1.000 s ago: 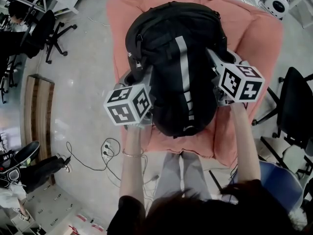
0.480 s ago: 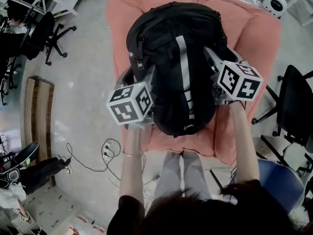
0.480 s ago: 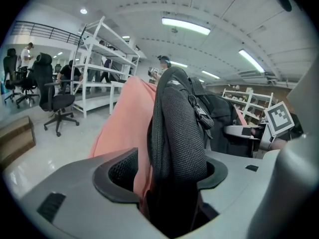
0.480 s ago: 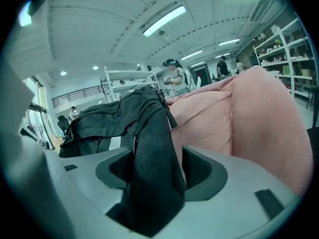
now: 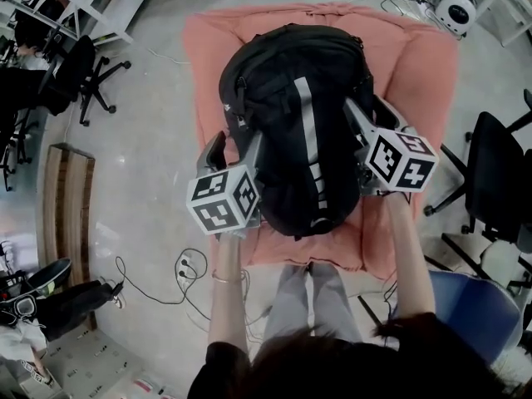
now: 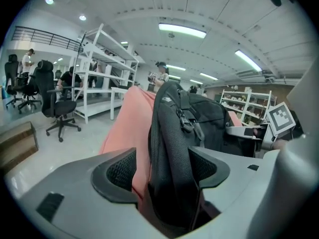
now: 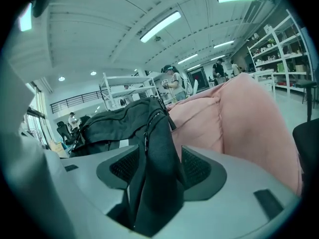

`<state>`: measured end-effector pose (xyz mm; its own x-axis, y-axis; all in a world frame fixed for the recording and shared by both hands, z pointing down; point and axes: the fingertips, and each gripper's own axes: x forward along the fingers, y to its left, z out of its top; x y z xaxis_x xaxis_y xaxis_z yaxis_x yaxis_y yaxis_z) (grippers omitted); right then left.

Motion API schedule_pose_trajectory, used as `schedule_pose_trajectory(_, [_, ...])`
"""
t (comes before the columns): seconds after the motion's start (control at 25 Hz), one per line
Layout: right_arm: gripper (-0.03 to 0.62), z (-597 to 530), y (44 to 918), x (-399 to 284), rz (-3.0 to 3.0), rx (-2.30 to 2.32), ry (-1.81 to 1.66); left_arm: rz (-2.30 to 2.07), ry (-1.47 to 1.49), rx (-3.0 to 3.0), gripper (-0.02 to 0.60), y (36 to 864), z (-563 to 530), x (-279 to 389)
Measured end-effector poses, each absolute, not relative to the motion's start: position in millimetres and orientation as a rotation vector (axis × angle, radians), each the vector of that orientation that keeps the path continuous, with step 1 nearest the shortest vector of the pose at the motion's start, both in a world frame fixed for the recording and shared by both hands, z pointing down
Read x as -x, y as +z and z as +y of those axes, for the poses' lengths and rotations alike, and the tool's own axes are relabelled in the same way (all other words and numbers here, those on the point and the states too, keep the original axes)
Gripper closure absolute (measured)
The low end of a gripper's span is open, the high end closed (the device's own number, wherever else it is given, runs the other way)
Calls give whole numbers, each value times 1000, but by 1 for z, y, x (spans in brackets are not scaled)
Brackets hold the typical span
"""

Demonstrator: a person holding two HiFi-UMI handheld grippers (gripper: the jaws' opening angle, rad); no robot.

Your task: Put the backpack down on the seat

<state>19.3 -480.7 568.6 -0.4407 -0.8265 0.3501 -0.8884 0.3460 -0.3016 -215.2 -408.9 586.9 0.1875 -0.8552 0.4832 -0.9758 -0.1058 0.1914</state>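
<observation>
Seat (image 5: 420,69): backpack (image 5: 287,98) between opening hand-held grippers (image 5: 234,145) (image 5: 371,115).

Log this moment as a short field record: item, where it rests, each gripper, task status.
item: black backpack
rests on: pink seat
left gripper: jaws opening, a fold of the backpack's side between them
right gripper: jaws opening, a fold of the backpack's other side between them
task status: backpack down on the seat, release under way

Dark hair (image 5: 332,357) fills the bottom edge; beside it a black top (image 5: 218,374), sleeves ending short on both arms. Light grey trousers (image 5: 287,306) show between them, and there's a thin bracelet (image 5: 223,278) ringing the left wrist.
</observation>
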Motion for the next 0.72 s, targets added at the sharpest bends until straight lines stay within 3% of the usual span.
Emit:
schedule_pose_trajectory(0.08, [350, -474, 562, -24, -2463, -1601, 674, -1740, 347, -2029, 263, 578, -401, 216])
schedule_pose_trajectory(0.2, [386, -462, 550, -25, -2472, -1597, 635, -1787, 347, -2057, 393, 563, -388, 215])
schedule_pose_trajectory(0.36, [484, -448, 534, -21, -2478, -1574, 568, -1796, 367, -2089, 505, 548, -372, 207])
schedule_pose_trajectory(0.52, [548, -430, 517, -12, -2496, -1524, 533, -1780, 359, -2117, 545, 529, -357, 200])
schedule_pose_trajectory(0.72, [571, -402, 489, -3, -2556, -1479, 511, -1745, 333, -2185, 563, 499, -336, 189])
